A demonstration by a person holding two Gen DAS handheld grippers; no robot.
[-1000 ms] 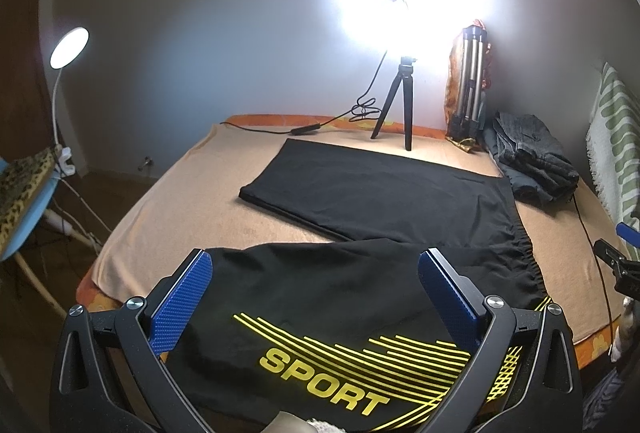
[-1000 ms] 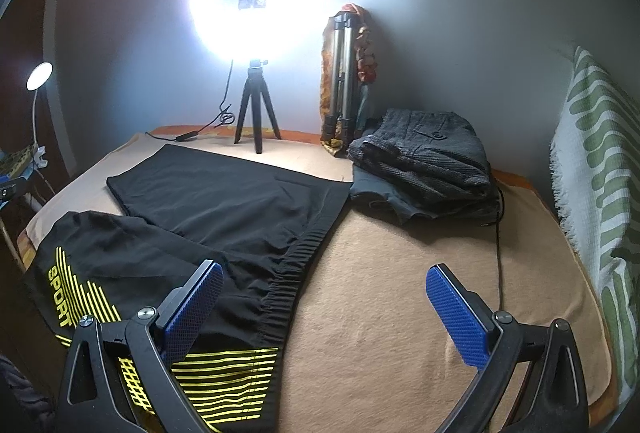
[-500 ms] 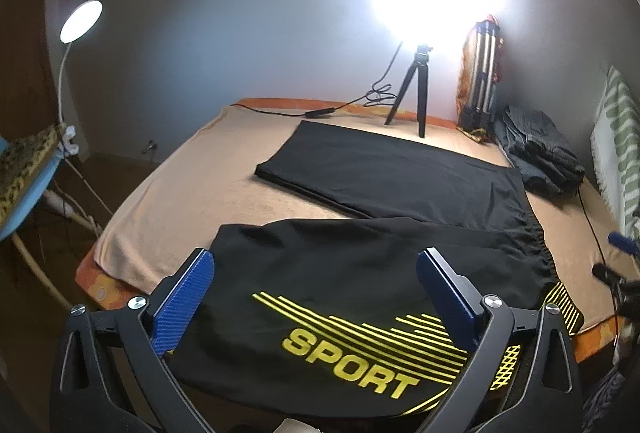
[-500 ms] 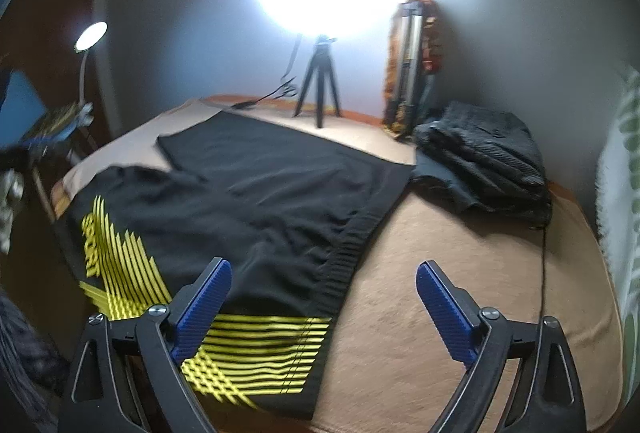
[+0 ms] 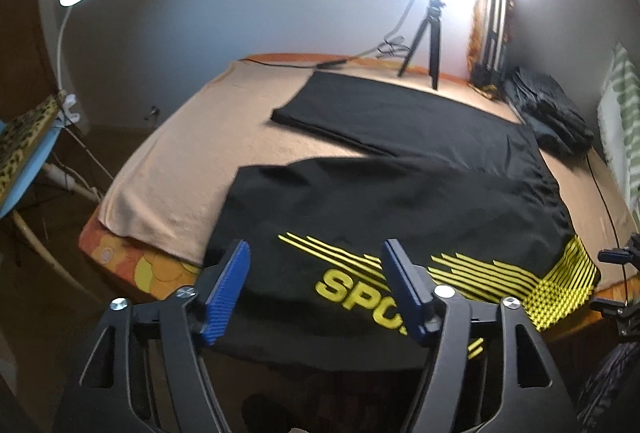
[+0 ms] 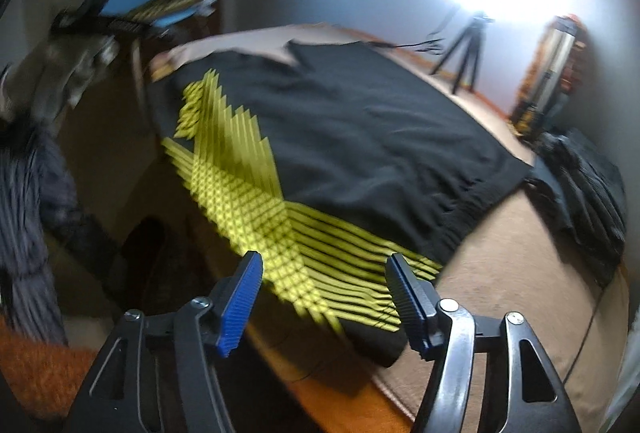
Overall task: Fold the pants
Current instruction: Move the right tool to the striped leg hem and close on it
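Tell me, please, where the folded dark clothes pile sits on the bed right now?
The folded dark clothes pile lies at the bed's far right corner in both views, beside the folded tripod against the wall, just beyond the pants' waistband.

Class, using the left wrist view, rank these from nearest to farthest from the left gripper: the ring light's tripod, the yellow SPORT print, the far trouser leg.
1. SPORT print: just beyond the left gripper, on the near trouser leg.
2. Far trouser leg: mid-bed, lying flat.
3. Tripod: at the bed's back edge, by the wall.
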